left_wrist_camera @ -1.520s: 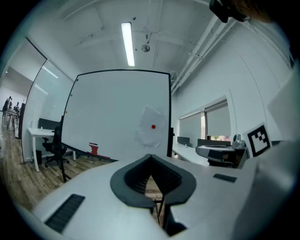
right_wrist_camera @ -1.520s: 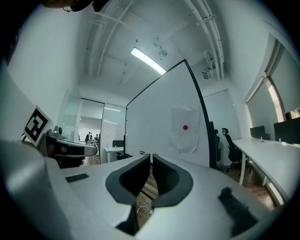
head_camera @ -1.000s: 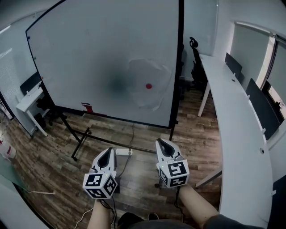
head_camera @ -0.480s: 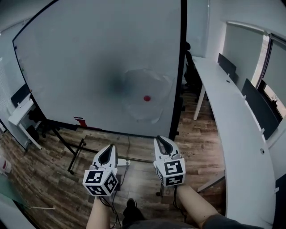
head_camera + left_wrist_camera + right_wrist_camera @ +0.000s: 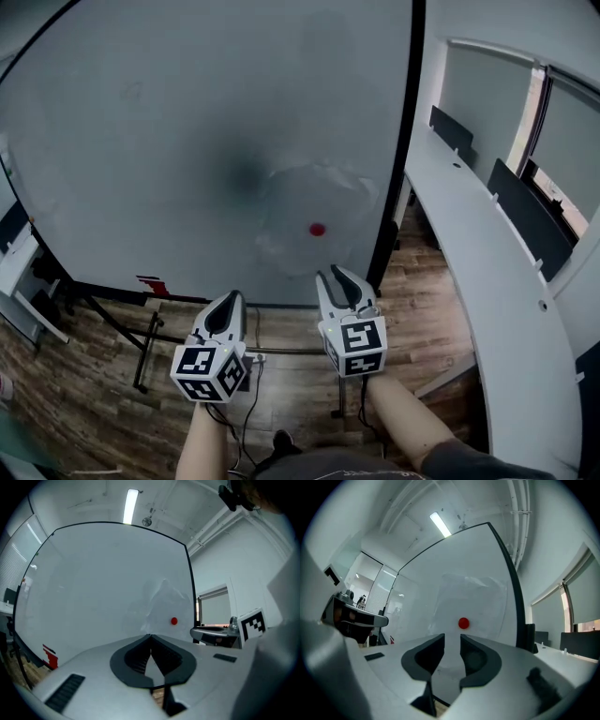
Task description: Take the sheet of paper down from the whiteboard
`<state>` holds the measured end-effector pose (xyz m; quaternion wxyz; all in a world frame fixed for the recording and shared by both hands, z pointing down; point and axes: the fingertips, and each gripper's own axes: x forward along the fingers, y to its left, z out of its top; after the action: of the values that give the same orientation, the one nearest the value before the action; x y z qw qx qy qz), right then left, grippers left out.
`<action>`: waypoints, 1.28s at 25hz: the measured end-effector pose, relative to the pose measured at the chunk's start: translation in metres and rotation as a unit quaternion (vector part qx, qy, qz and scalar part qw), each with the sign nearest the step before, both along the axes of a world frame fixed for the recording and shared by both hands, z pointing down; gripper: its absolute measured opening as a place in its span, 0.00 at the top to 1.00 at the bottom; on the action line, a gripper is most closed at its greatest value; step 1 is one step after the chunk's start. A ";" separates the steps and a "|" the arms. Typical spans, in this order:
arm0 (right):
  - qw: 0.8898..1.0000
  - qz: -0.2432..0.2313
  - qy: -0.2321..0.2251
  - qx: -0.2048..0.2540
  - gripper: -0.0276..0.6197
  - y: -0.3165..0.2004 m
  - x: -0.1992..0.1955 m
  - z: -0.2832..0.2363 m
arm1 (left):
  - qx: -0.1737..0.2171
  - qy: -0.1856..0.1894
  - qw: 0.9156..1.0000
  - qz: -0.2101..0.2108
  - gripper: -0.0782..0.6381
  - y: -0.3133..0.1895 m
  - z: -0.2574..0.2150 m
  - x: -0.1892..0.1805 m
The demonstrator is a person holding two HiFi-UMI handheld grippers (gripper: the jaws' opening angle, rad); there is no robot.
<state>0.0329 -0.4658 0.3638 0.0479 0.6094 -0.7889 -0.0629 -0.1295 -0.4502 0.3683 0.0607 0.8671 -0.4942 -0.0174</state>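
Note:
A crumpled, pale sheet of paper [image 5: 314,211] hangs on the big whiteboard [image 5: 169,122], pinned by a round red magnet [image 5: 317,229]. Both grippers point level at the board and stand short of it. My left gripper [image 5: 228,298] is shut and empty, left of and below the sheet. My right gripper [image 5: 336,275] sits just under the magnet, its jaws opening with nothing between them. In the left gripper view the paper [image 5: 161,599] and magnet [image 5: 174,620] lie up and to the right of the shut tips [image 5: 150,635]. In the right gripper view the magnet [image 5: 463,623] sits just above the parted jaws [image 5: 452,637].
A long white desk [image 5: 487,272] with dark dividers [image 5: 520,211] runs along the right. The whiteboard's black frame edge [image 5: 398,150] and its stand legs [image 5: 141,337] rest on a wooden floor. A small red item [image 5: 150,284] sits at the board's lower left. Cables lie on the floor.
Both grippers have moved toward the whiteboard, which now fills most of the head view. The right jaws, shut before, have parted. The left jaws stay shut.

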 end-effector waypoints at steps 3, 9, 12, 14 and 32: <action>1.000 0.025 0.008 0.012 0.77 -0.021 -0.007 -0.012 | 0.003 -0.001 1.000 0.017 0.87 -0.022 -0.003 -0.007; 0.995 0.097 0.025 0.015 0.75 -0.057 -0.002 -0.021 | 0.014 0.001 0.999 0.048 0.87 -0.052 -0.011 -0.014; 0.992 0.124 0.029 0.015 0.75 -0.071 0.002 -0.024 | 0.020 0.001 0.998 0.063 0.87 -0.064 -0.017 -0.014; 0.990 0.136 0.035 0.016 0.75 -0.077 0.003 -0.024 | 0.024 0.001 0.997 0.072 0.87 -0.069 -0.019 -0.014; 0.985 0.168 0.017 0.022 0.76 -0.085 0.006 -0.025 | 0.114 -0.021 0.979 0.170 0.87 -0.087 -0.070 0.024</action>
<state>0.0386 -0.5507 0.3389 0.0573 0.7331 -0.6728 -0.0816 -0.1053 -0.5370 0.2985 -0.0469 0.9397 -0.3359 -0.0444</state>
